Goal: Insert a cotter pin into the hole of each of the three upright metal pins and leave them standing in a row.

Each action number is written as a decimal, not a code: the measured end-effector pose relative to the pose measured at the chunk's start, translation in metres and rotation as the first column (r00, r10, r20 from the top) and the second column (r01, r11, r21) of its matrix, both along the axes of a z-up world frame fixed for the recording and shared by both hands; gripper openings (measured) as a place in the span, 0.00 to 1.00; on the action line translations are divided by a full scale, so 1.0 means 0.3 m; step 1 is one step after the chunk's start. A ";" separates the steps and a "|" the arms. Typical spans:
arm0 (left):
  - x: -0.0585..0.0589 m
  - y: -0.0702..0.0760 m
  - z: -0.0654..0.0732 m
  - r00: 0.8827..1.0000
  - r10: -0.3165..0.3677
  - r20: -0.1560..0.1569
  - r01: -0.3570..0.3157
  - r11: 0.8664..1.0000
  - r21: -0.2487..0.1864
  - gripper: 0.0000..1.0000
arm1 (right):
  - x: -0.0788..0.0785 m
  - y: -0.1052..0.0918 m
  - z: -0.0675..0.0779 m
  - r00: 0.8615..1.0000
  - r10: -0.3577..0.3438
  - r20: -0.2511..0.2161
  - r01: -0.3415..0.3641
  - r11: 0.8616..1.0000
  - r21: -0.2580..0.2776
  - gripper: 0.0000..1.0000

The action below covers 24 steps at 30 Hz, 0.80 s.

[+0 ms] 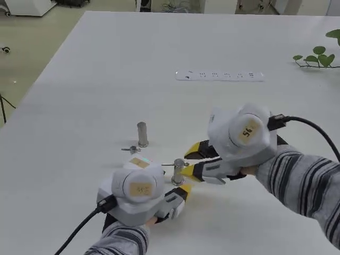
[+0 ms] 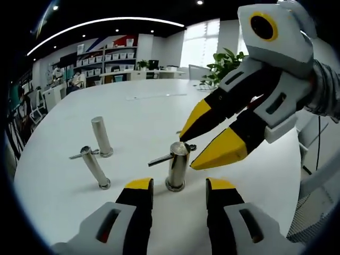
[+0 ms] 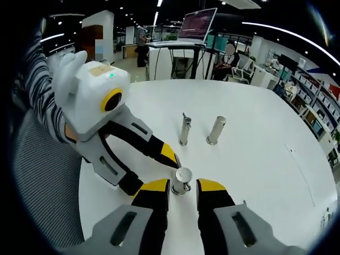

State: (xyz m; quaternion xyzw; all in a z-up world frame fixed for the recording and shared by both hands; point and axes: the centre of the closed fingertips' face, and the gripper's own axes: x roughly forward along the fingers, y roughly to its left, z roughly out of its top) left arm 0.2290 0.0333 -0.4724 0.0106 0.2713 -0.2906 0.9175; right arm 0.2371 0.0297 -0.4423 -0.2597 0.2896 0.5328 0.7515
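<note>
Three metal pins stand on the white table. The nearest pin has a cotter pin through its top hole, its loop on the right. My left gripper is open, its jaws on either side of this pin's base without touching it. My right gripper is open too, its yellow tips above and below the loop. A second pin leans slightly and carries a cotter pin. The far pin stands upright and bare.
A white power strip lies further back on the table. A leafy plant sprig reaches in at the right edge. Black cables trail from both grippers. The table's left edge drops to the floor.
</note>
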 end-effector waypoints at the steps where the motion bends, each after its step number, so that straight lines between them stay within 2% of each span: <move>1: -0.003 0.001 0.004 1.000 0.000 0.001 0.000 1.000 -0.005 0.39 | 0.001 0.004 -0.004 1.000 -0.003 -0.009 0.003 1.000 0.008 0.16; 4: -0.012 0.005 0.021 1.000 -0.005 0.009 0.005 1.000 -0.015 0.42 | -0.001 0.015 -0.021 0.998 -0.021 -0.052 0.022 0.999 0.030 0.16; 8: -0.018 0.010 0.045 1.000 -0.009 0.016 0.009 0.999 -0.035 0.46 | 0.005 0.027 -0.035 0.997 -0.030 -0.071 0.033 0.998 0.044 0.15; 15: -0.037 0.033 0.088 1.000 -0.003 0.031 0.005 0.998 -0.055 0.53 | 0.013 0.036 -0.044 0.998 -0.014 -0.054 0.016 0.999 0.042 0.09; 19: -0.056 0.054 0.109 0.999 -0.004 0.032 0.005 0.998 -0.060 0.57 | 0.012 0.035 -0.039 0.997 -0.014 -0.077 0.018 0.999 0.050 0.09; 22: -0.068 0.069 0.134 0.998 -0.013 0.061 0.015 0.999 -0.036 0.60 | 0.011 0.035 -0.039 0.997 -0.008 -0.075 0.011 0.999 0.037 0.08; 24: -0.073 0.074 0.152 0.997 -0.018 0.076 0.021 0.999 -0.038 0.62 | 0.012 0.036 -0.038 0.997 -0.002 -0.076 0.004 0.999 0.034 0.08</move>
